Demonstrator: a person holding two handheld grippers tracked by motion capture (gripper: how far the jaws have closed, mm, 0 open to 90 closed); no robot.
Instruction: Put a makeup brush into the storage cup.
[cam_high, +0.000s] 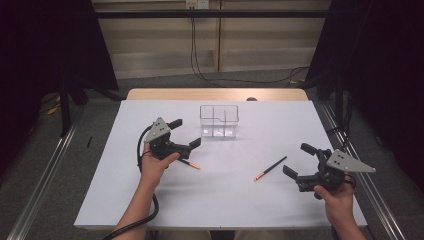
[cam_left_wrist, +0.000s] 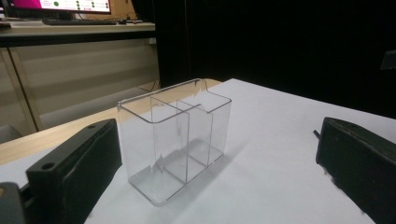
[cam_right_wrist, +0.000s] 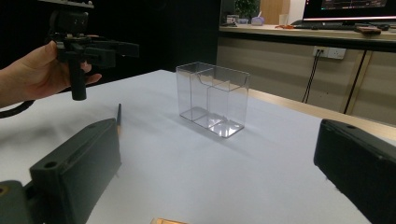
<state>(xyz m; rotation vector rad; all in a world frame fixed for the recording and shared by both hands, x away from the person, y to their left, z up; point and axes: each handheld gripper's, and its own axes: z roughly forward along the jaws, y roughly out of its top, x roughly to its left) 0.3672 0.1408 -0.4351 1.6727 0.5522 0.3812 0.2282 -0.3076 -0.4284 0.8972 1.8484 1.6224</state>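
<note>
Smooth white table (cam_high: 220, 190), clear rectangular organizer (cam_high: 219, 121), two slim black pencils (cam_high: 270, 168).

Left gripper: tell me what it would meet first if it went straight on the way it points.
Probably the clear plastic organizer. In the left gripper view it stands upright on the white table, framed between the open fingers of the left gripper, with nothing in between. Depth is hard to judge.

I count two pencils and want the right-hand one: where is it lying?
In the high view, the right pencil lies flat on the white table, just left of the open right gripper.
</note>
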